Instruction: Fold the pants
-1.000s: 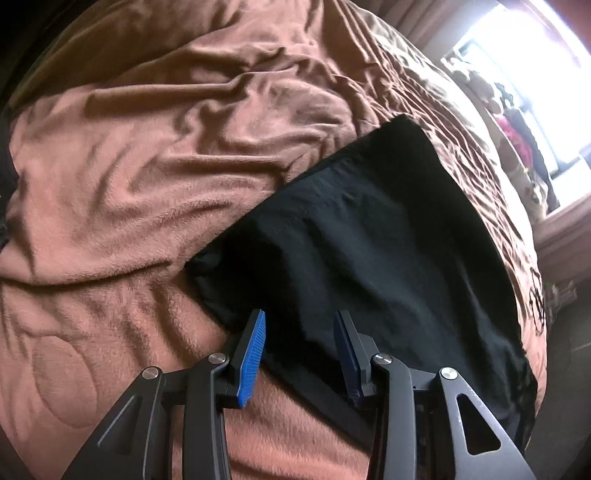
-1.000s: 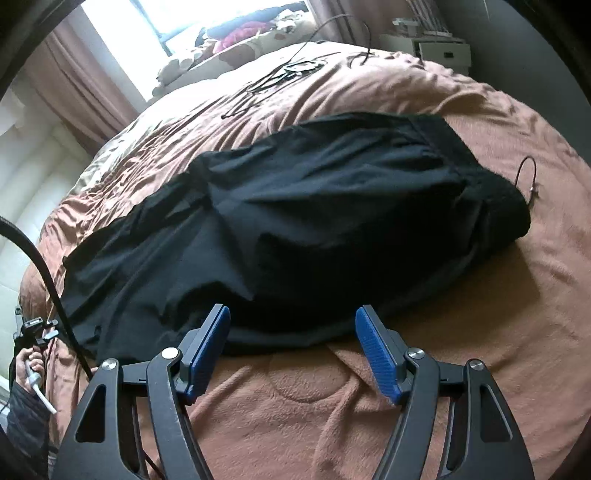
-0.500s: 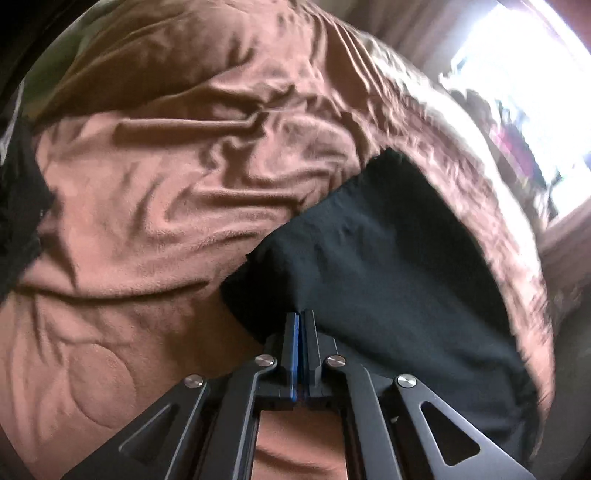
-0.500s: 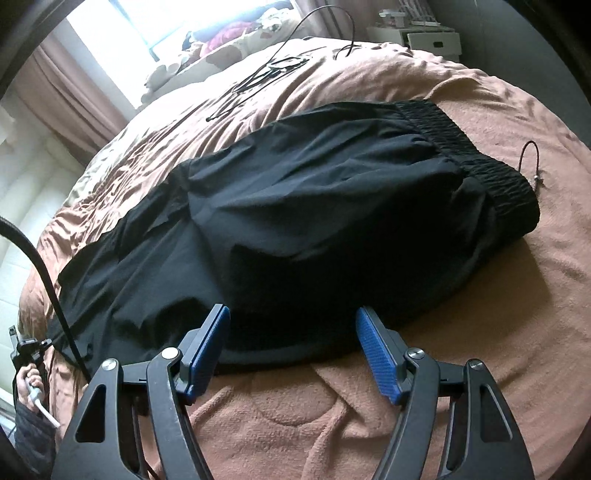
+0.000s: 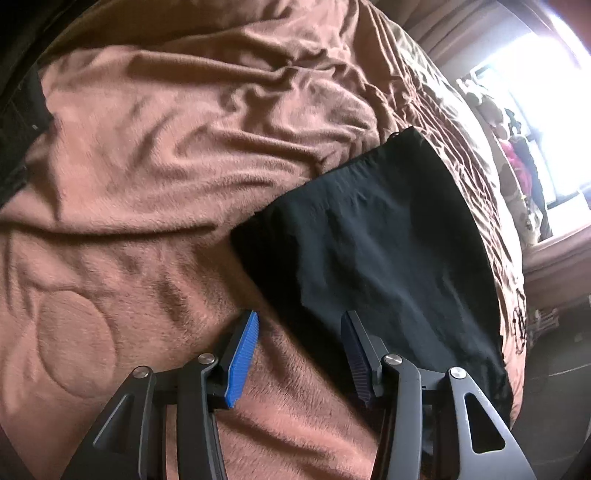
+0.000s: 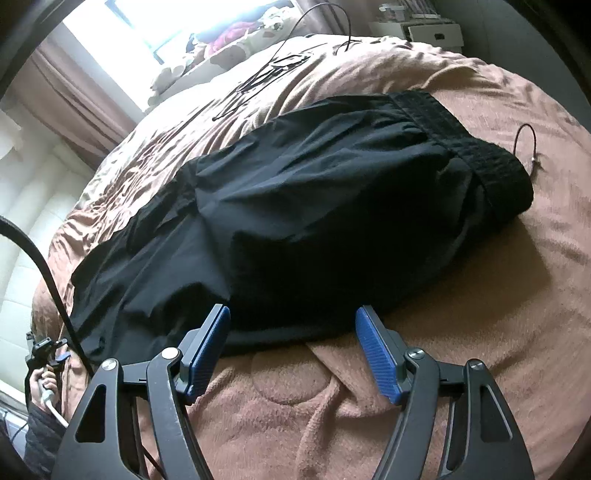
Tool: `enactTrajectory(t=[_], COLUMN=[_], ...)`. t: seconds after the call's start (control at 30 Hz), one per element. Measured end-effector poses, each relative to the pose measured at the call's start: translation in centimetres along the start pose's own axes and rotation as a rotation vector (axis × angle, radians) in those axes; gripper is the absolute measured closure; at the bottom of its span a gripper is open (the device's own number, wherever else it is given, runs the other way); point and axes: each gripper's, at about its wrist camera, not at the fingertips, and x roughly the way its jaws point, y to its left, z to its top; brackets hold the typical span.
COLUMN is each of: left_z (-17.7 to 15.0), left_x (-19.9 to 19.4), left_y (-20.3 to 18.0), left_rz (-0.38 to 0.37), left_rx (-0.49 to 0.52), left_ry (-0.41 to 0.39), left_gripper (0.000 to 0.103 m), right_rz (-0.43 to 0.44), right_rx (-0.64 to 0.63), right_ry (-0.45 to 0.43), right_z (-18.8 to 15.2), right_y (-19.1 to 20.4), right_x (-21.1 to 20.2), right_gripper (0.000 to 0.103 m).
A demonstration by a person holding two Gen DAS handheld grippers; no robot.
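A brown fleece blanket (image 6: 480,332) covers the whole bed, wrinkled. Nearest, at 6 o'clock in each wrist view, is one claw. The left gripper (image 5: 301,354) has just been opening; its jaws stand apart over the edge of the trouser leg and grip nothing. The right gripper (image 6: 291,350) is wide open and empty, just before the cloth. One pair of black pants (image 6: 295,206) lies flat behind them, waistband at 2 o'clock. Farther, black cables (image 6: 273,70) lie at 12 o'clock, then one bright window (image 6: 177,22) with a curtain (image 6: 70,99).

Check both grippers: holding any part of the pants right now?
Nothing held. The left gripper, jaws just opened, straddles the black pants' edge without pressing. The right gripper hangs open near their edge.
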Motion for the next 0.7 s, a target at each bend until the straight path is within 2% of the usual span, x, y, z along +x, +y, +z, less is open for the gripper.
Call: enactTrajectory(t=[0.2,0.27,0.37,0.53,0.7], left_z=[1.2,1.5,1.5,0.6,0.8], left_x=[0.5,-0.2,-1.0,0.3,0.6], left_y=[-0.2,-0.4,-0.6,-0.2,-0.4], left_rz=[-0.039,-0.074,-0.102,-0.07,-0.06], left_rx=[-0.024,-0.025,-0.01,-0.011,-0.013], left_ry=[-0.058,-0.082,-0.107,-0.06,-0.089], left_gripper=[0.054,0.062,0.062,0.062,0.063], right_rz=[0.012,0.015,0.022,0.044,0.061], right_rx=[0.055,0.065,0.082,0.12,0.14], right_ry=[-0.008,-0.017,-0.03,-0.043,-0.047], right_z=[-0.3,-0.2,-0.1,-0.6,-0.9], right_y=[-1.2,-1.5,-2.1,-3.2,-4.1], right_x=[0.3,0.2,-0.2,-0.7,-1.1], right_gripper=[0.034,0.034,0.034,0.034,0.034])
